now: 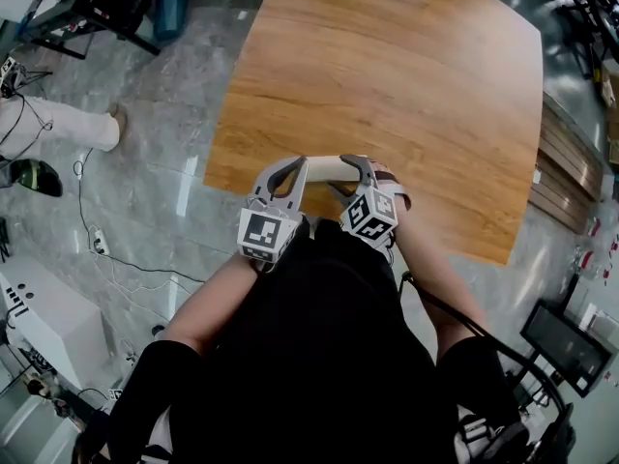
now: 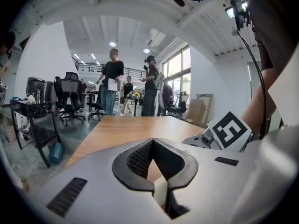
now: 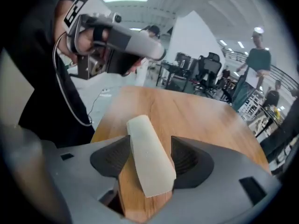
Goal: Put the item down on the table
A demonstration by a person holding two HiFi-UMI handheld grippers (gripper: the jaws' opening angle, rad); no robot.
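Where the right tool [image 3: 150,146] brackets it, the item [image 3: 148,164] is cream, oblong

No word, number, brand or label can be read anywhere in the three views. The only printed signs are black-and-white square markers. One is on the left claw's marker cube [image 1: 267,235] at lower centre of the head view, and one is on the right claw's marker cube [image 1: 370,216] just right of it. They show block patterns, not letters or digits.
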